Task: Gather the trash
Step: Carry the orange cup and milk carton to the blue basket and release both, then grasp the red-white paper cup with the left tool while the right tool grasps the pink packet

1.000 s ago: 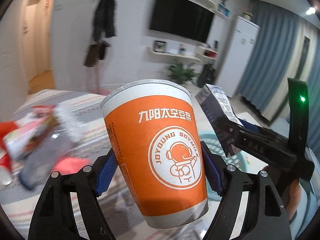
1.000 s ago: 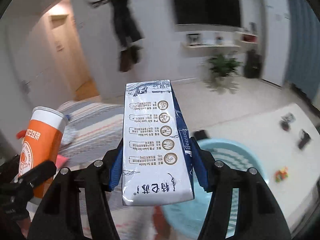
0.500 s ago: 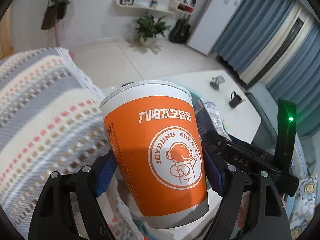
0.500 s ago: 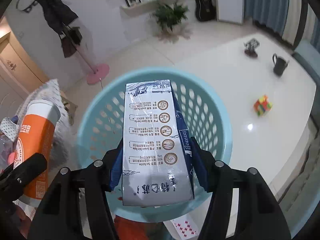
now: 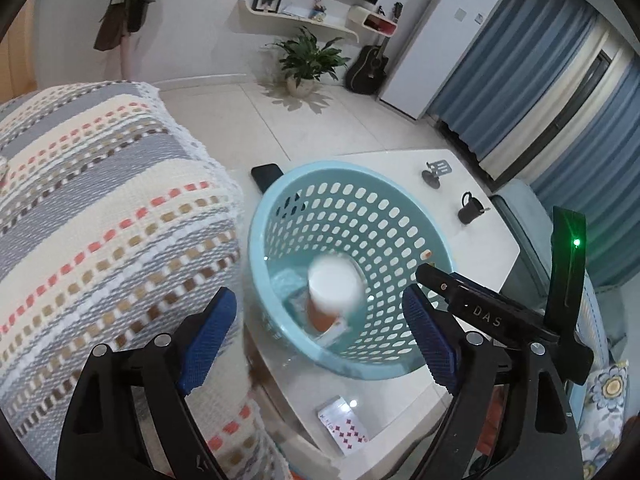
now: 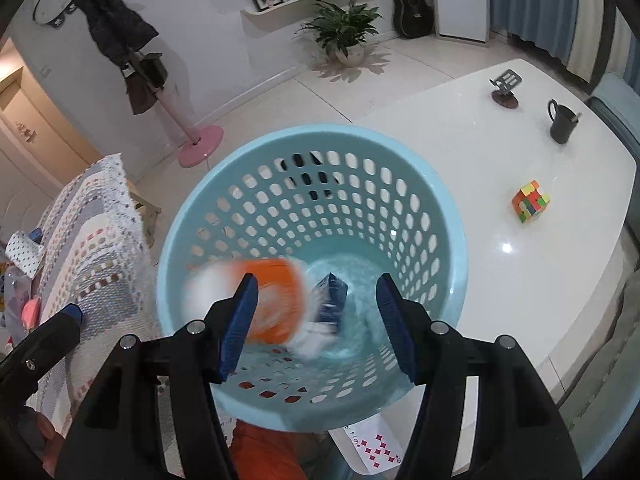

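Note:
A light blue perforated basket (image 5: 280, 200) (image 6: 452, 216) stands on the white table. An orange paper cup (image 5: 334, 292) (image 6: 276, 296) is blurred inside the basket, in motion. A blue and white milk carton (image 6: 330, 296) is also blurred near the basket's bottom. My left gripper (image 5: 320, 340) is open and empty above the basket's near rim. My right gripper (image 6: 316, 320) is open and empty directly over the basket. The right gripper's body (image 5: 492, 316) shows at the right of the left wrist view.
A striped knitted sofa cover (image 5: 100, 200) lies to the left, with more trash (image 6: 20, 280) on it. On the white table (image 6: 520, 280) sit a black mug (image 6: 562, 124), a colour cube (image 6: 530, 200), a phone stand (image 6: 506, 88), playing cards (image 5: 344, 424) and a black phone (image 5: 266, 174).
Both grippers have opened. The orange cup and the milk carton have left the jaws and are dropping into the blue basket.

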A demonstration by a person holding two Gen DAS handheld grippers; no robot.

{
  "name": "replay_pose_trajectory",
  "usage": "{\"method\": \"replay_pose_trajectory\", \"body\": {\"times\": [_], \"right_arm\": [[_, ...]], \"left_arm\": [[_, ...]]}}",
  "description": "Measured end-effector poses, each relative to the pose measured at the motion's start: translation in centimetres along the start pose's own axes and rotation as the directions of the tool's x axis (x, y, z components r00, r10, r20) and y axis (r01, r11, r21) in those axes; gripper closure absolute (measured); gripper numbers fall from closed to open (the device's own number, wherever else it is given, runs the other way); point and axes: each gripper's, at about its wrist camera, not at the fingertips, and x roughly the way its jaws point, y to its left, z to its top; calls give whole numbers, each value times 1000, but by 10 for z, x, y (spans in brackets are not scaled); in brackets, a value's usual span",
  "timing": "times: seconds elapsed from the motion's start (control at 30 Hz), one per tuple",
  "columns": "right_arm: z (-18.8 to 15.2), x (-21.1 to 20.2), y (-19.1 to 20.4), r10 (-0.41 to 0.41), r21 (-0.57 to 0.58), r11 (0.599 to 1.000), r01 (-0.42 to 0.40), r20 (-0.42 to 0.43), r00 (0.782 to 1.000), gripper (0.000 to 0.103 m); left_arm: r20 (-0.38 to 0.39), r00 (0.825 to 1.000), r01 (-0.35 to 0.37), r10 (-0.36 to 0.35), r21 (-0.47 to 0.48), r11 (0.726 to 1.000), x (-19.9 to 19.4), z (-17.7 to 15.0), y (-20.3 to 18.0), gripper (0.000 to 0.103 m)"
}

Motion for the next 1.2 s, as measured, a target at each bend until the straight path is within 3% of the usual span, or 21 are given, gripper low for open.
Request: {"method": "replay_pose_trajectory", "body": {"times": [0.13,0.3,0.47,0.53,0.63,0.73,0.83,0.9,0.93,1.03,1.2], "right_arm": [[-2,-10,20,22,-52,998,-21,27,999,45],[-5,-35,64,82,-153,986,-65,102,991,45],[-11,-74,133,222,-312,938,-152,201,954,45],[-16,-85,164,280,-380,907,-182,223,934,45],[-27,-92,215,359,-478,850,-221,220,907,45],[-36,-85,261,405,-545,799,-254,176,897,45],[-44,-64,307,425,-598,750,-282,109,899,45],[-49,-50,331,434,-631,714,-304,58,899,45],[-52,-44,340,428,-643,703,-305,40,903,45],[-62,-22,368,428,-678,653,-337,-37,903,41],[-72,1,387,407,-704,621,-343,-85,910,35]], "left_arm": [[36,999,2,-1,-14,1000,-20,-5,9,20],[138,990,-13,18,-33,999,-66,-12,25,21],[270,958,-84,100,-70,994,-136,-24,57,21],[314,936,-130,157,-106,986,-165,-30,75,21],[364,891,-216,272,-189,958,-207,-41,107,21],[378,823,-315,424,-318,894,-249,-57,151,21],[352,776,-373,524,-415,830,-276,-66,189,20],[312,754,-400,578,-480,781,-289,-72,217,20],[290,749,-400,596,-519,756,-295,-76,234,20],[247,763,-375,597,-584,720,-301,-83,265,18],[207,810,-295,549,-665,686,-292,-93,300,15]]}}
